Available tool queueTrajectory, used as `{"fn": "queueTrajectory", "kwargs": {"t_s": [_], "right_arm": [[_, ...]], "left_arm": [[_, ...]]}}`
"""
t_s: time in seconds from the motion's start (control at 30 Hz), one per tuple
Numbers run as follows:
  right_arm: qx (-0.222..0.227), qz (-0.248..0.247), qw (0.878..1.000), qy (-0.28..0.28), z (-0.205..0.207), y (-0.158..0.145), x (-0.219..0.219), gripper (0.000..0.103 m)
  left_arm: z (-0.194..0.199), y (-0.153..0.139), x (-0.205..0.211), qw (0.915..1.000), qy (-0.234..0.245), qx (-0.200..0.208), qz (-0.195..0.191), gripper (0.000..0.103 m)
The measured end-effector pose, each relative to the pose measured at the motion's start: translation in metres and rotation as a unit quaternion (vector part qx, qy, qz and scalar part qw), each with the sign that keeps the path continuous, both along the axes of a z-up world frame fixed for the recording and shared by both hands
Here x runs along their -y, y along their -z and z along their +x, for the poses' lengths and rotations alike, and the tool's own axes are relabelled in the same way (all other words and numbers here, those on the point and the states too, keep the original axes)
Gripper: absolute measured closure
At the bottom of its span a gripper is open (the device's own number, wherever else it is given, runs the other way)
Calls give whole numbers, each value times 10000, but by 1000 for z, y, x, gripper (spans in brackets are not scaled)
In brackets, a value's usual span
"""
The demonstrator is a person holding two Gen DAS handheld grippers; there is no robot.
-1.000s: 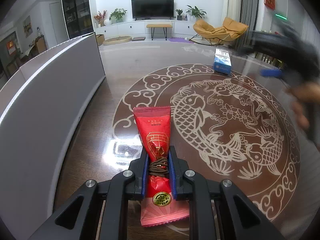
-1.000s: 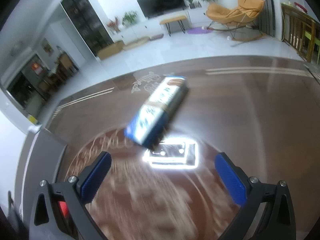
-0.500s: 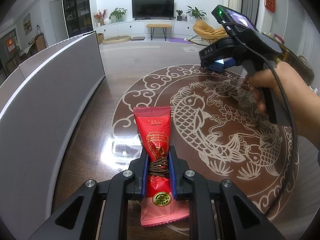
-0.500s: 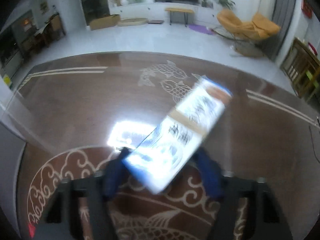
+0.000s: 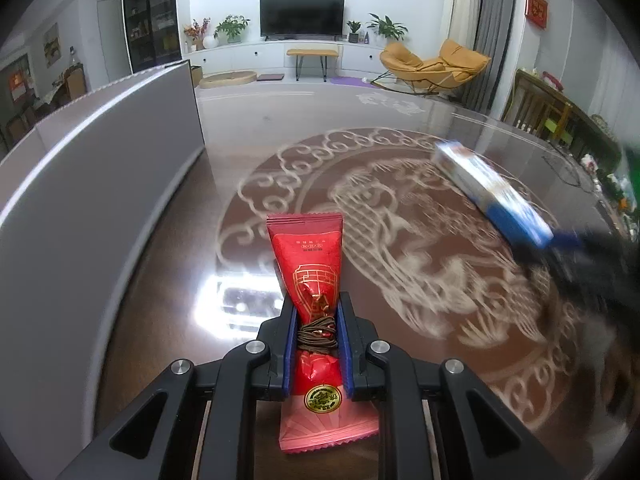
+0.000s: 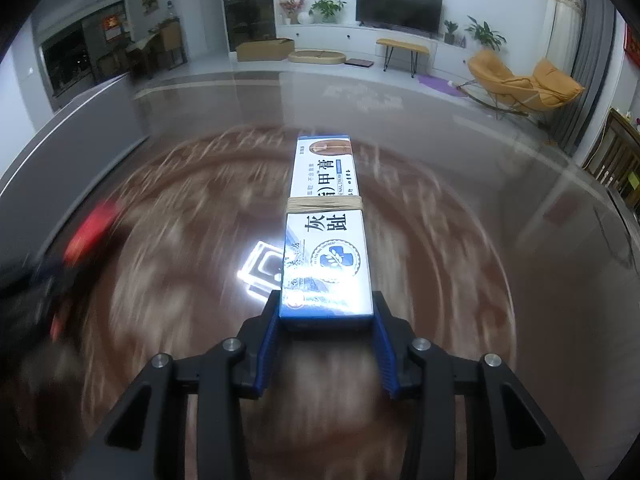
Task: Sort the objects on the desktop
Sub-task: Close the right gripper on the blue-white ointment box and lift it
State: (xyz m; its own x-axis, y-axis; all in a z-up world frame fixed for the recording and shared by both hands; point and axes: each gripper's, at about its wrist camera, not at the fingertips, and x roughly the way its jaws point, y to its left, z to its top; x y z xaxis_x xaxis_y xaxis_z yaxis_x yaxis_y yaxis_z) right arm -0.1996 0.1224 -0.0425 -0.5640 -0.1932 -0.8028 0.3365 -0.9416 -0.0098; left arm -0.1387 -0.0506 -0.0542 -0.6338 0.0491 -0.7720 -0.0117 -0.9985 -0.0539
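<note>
Table (image 5: 132, 280): dark glossy brown top with a pale carp-and-cloud medallion; ceiling-light glare reflected near the middle; grey panel (image 5: 80, 184) stands upright along the table's left edge in the left wrist view.

Blue-and-white carton (image 6: 326, 236): long flat box with Chinese print and a rubber band (image 6: 325, 202) round its middle; near end sits between the right tongs (image 6: 326, 316), far end points away toward the room; pads are against both side faces and the jaws are closing on it; whether the carton is touching the table or lifted clear, can't tell; the table around it is motion-blurred. In the left wrist view the same carton shows blurred at the right side, with the right tongs a dark smear behind it.

Red sachet (image 5: 308, 264): foil packet with gold print and a round gold seal near its lower end; brown cord (image 5: 317, 334) wound round its pinched waist; left tongs (image 5: 317, 344) nearly fully shut, clamped on that waist at the cord; upper end fans out ahead of the pads, lower end sticks out behind them; it lies left of the medallion's centre, well apart from the carton.
</note>
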Motion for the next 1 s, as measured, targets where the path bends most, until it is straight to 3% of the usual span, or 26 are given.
{"fn": "queueTrajectory", "kwargs": {"t_s": [0.17, 0.4, 1.0], "right_arm": [[-146, -18, 9999, 45, 90, 2, -22, 61], [-168, -176, 9991, 335, 143, -2, -32, 61], [-284, 59, 9987, 408, 146, -3, -26, 60]], "left_arm": [[44, -1, -21, 9996, 251, -6, 133, 86], [66, -3, -43, 9990, 451, -4, -53, 86], [70, 0, -45, 9990, 421, -5, -143, 85]]}}
